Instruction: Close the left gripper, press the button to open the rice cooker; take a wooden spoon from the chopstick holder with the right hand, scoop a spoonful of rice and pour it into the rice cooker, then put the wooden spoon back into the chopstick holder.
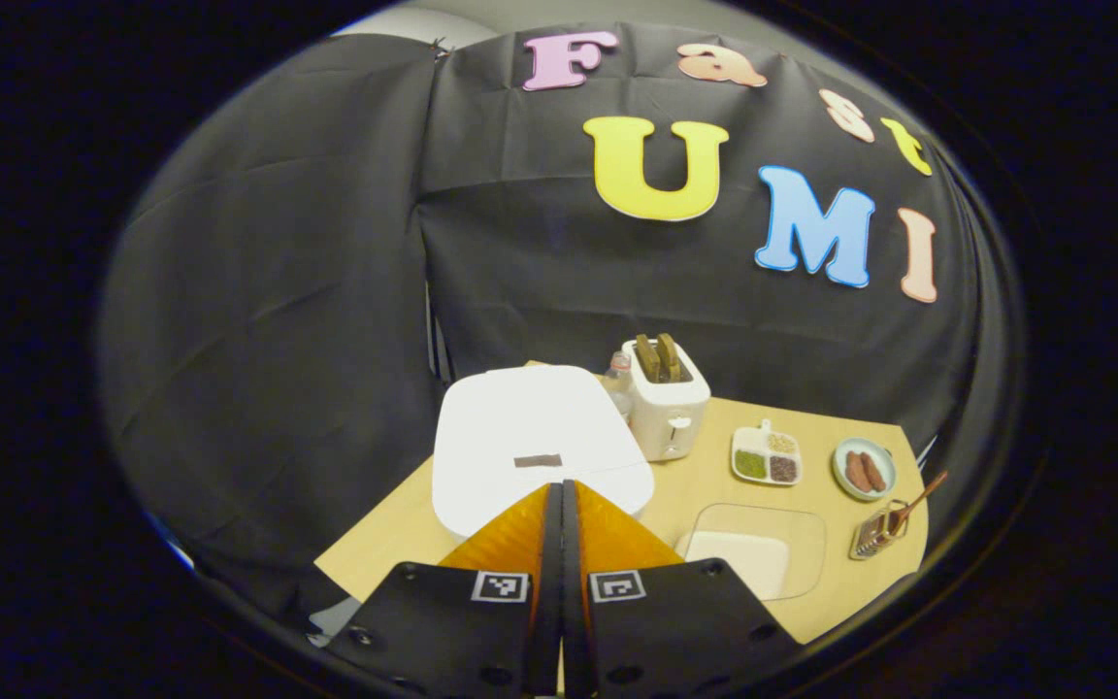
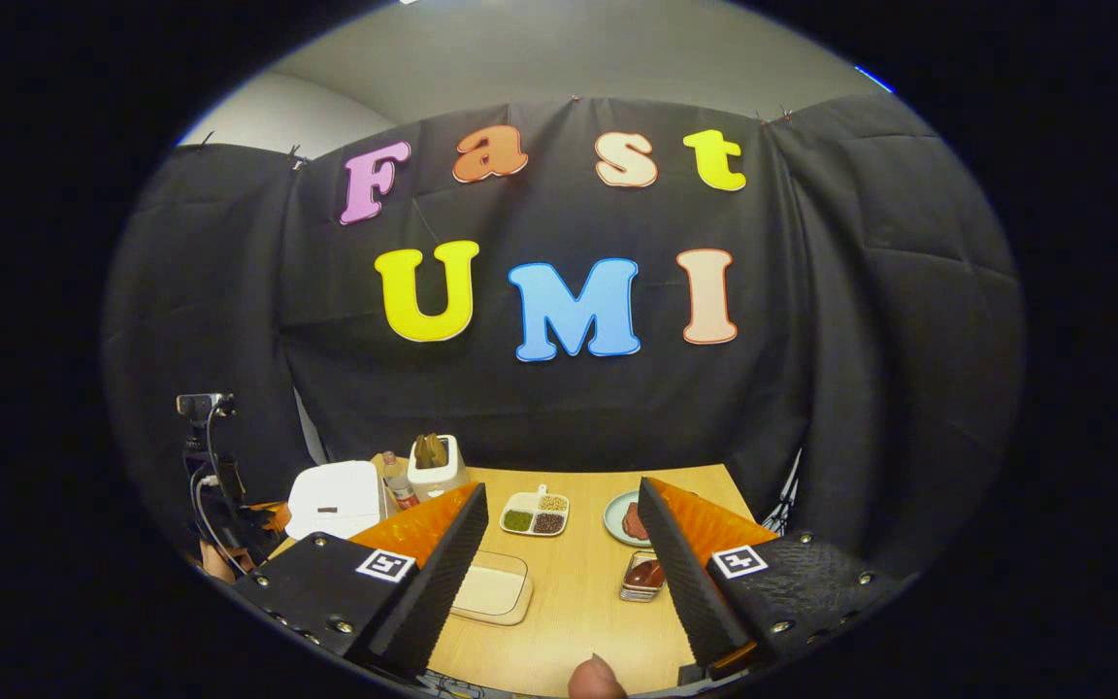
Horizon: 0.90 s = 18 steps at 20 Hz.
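toaster (image 1: 668, 411) crowding rice cooker (image 1: 535, 442)

Chopstick holder (image 2: 643, 575) partly behind finger

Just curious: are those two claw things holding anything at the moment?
Nothing. The left gripper is shut empty above the white rice cooker; the right gripper is open.
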Each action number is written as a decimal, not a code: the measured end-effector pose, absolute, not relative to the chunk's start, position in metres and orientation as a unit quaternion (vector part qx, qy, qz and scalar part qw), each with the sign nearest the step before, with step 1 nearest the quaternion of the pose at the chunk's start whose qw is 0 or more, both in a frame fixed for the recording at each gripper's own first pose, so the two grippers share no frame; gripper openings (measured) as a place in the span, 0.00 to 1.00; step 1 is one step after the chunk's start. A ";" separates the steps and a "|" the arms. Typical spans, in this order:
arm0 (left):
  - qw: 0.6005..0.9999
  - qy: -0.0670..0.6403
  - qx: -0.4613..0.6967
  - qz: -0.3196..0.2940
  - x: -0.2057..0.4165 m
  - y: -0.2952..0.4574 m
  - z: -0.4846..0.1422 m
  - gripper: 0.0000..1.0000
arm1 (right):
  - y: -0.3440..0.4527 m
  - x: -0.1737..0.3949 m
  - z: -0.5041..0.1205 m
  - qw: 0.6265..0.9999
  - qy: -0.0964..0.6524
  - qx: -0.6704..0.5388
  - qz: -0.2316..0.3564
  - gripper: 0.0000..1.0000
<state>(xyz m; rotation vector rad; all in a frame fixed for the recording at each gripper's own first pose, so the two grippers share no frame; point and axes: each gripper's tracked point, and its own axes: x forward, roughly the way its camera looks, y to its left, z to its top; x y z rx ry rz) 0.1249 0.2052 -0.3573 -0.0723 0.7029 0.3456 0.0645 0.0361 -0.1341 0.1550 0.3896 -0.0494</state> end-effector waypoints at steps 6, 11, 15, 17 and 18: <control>0.908 0.372 -0.017 0.190 0.189 0.244 -0.427 0.10 | 0.060 0.078 -0.151 0.969 0.239 0.053 -0.030 0.95; 0.896 0.398 -0.015 0.195 0.196 0.247 -0.463 0.09 | 0.071 0.090 -0.153 0.969 0.245 0.031 -0.027 0.96; 0.892 0.401 -0.022 0.208 0.197 0.249 -0.474 0.09 | 0.079 0.093 -0.156 0.968 0.249 0.022 -0.020 0.96; 0.891 0.402 -0.031 0.208 0.195 0.248 -0.472 0.10 | 0.081 0.092 -0.155 0.968 0.248 0.024 -0.018 0.95; 0.890 0.405 -0.039 0.208 0.193 0.246 -0.472 0.10 | 0.081 0.092 -0.155 0.968 0.248 0.026 -0.018 0.95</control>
